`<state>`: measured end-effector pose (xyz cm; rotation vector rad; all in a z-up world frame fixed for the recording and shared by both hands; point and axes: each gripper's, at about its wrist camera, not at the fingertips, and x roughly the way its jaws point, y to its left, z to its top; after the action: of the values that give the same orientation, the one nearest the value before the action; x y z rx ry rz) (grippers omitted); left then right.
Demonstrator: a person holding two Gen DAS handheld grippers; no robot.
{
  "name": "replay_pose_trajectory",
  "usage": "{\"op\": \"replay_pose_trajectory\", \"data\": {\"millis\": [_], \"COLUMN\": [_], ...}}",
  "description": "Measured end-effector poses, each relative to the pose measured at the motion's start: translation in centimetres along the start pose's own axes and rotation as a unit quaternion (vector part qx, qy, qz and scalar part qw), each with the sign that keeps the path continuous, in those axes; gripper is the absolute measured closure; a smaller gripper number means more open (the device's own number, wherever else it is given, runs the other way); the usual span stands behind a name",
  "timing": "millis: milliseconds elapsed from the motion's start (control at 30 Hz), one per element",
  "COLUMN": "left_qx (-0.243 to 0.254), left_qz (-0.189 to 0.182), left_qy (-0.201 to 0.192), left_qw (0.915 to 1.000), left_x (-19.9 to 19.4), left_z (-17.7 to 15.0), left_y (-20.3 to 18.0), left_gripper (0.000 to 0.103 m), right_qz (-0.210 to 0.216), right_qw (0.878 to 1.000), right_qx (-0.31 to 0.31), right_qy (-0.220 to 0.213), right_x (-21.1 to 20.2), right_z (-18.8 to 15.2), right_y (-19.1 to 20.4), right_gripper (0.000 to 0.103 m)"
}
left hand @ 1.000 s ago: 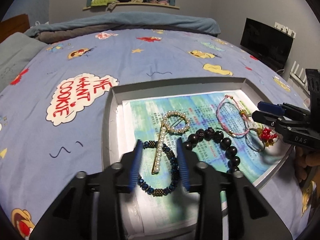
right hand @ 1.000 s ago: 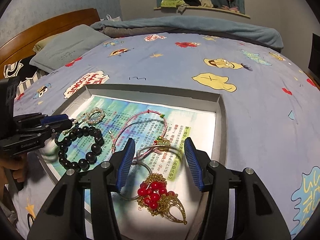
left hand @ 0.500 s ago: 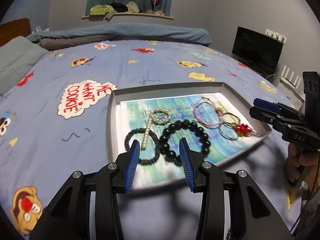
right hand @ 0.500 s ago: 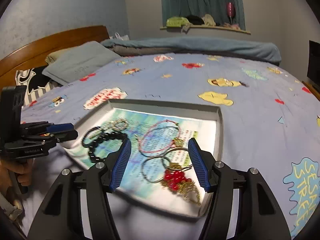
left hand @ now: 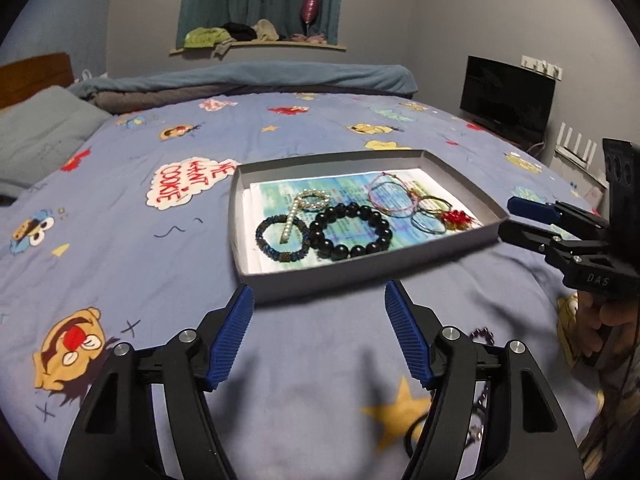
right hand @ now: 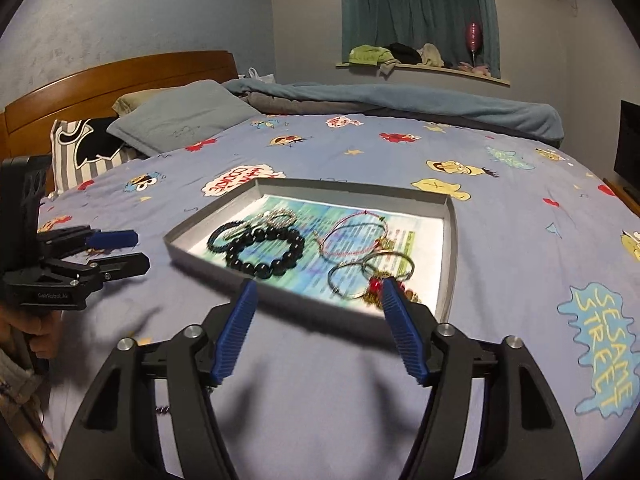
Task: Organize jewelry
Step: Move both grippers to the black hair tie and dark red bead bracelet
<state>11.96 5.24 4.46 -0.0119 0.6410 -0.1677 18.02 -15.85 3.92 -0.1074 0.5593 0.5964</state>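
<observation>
A shallow grey tray [left hand: 360,276] sat on a bed covered with a blue cartoon-print sheet [left hand: 120,240]. A printed paper [left hand: 344,190] in green and blue lined the tray's floor, and the jewelry lay on it. At the tray's left end, as the left wrist view showed it, a small dark blue beaded bracelet [left hand: 266,246] lay with a pearl hair clip [left hand: 294,220] resting across it. Just beside these was a larger bracelet of black round beads [left hand: 352,250]. Toward the right end lay a pink cord bracelet [left hand: 390,200], thin wire hoops [left hand: 428,224] and a red bead cluster [left hand: 456,217].

The left claw [left hand: 319,334] hung over bare sheet just in front of the tray's near wall, its blue pads apart and widening, with nothing between them. The right claw [right hand: 316,328] stood likewise before the tray's near edge, its pads apart and opening, holding nothing. Each claw was held by a hand [left hand: 612,320].
</observation>
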Motion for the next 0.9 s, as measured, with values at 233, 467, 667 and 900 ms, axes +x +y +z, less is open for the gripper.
{"op": "replay_pose_trajectory", "data": {"millis": [233, 467, 667, 900], "left_qx": [0.006, 0.033, 0.067, 0.111], "left_qz": [-0.003, -0.02, -0.043, -0.08], "left_qy": [0.004, 0.022, 0.042, 0.086], "left_qw": [1.0, 0.999, 0.996, 0.9869], "left_x": [-1.1, -1.7, -1.9, -0.7], "left_z": [-1.5, -3.4, -4.7, -6.6], "left_y": [-0.6, -1.4, -2.4, -4.5], "left_gripper": [0.033, 0.033, 0.033, 0.051], "right_qz": [0.022, 0.05, 0.069, 0.093], "right_qw": [1.0, 0.997, 0.994, 0.988], "right_qx": [0.003, -0.004, -0.022, -0.057], "right_qy": [0.022, 0.053, 0.079, 0.105], "right_x": [0.1, 0.8, 1.8, 2.5], "right_z": [-1.3, -2.4, -3.1, -3.9], "right_y": [0.6, 2.1, 3.4, 5.4], "right_gripper": [0.037, 0.037, 0.037, 0.07]}}
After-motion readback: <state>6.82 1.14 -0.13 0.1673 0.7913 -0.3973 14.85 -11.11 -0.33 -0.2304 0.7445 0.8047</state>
